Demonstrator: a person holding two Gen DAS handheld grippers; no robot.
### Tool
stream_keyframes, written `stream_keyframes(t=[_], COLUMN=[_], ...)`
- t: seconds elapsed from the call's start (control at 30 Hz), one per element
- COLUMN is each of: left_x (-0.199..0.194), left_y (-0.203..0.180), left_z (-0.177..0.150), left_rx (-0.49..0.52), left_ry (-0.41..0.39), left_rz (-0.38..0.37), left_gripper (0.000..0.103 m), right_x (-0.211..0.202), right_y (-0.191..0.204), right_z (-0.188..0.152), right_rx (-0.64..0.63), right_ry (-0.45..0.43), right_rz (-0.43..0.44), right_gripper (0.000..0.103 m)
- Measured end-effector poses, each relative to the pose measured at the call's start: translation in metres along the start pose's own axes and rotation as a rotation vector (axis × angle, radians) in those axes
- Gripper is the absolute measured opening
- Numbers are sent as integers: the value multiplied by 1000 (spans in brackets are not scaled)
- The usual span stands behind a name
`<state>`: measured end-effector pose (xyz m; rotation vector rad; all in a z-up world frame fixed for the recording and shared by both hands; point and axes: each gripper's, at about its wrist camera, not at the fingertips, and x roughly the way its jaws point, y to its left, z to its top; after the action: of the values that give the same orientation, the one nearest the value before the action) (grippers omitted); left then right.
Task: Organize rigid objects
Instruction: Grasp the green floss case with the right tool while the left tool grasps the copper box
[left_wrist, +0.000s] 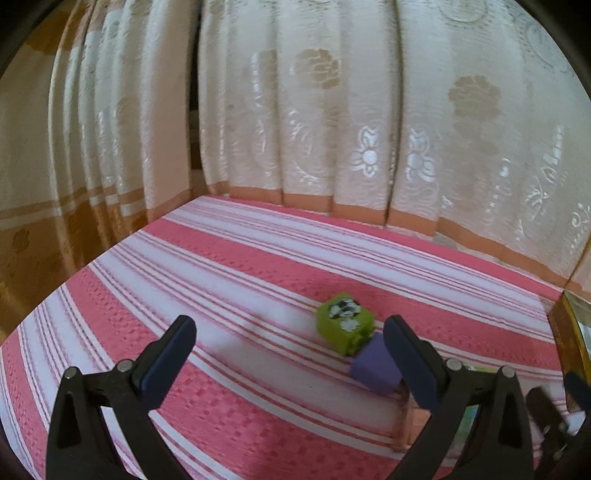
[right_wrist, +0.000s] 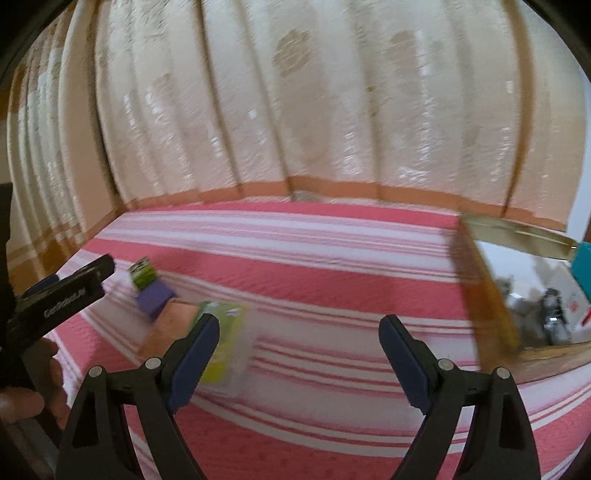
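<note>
Left wrist view: both the left gripper (left_wrist: 290, 349) and right gripper (right_wrist: 299, 341) gape wide and empty, so centre squarely over the green cube (left_wrist: 345, 323) beside the purple block (left_wrist: 375, 367) before squeezing.

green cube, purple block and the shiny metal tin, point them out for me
green cube (left_wrist: 345, 322), left wrist view, on its top face with the black and white picture
purple block (left_wrist: 375, 363), left wrist view, on its upper face
shiny metal tin (right_wrist: 484, 284), right wrist view, on its golden side wall
</note>
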<state>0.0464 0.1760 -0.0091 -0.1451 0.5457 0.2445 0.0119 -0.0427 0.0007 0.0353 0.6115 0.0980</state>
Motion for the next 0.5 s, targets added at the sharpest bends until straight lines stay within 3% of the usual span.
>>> stream_keyframes(t=[0.3,0.5], left_x=[-1,1], left_y=[-4,-3], left_z=[-1,-1], left_rx=[24,10], left_ry=[4,21], left_rz=[9,-5], left_gripper=[102,102], right_x=[30,48], right_y=[41,24], right_z=[-1,-4], right_rx=[-52,25], right_ry=[138,234], right_rz=[54,56], right_gripper=[89,77])
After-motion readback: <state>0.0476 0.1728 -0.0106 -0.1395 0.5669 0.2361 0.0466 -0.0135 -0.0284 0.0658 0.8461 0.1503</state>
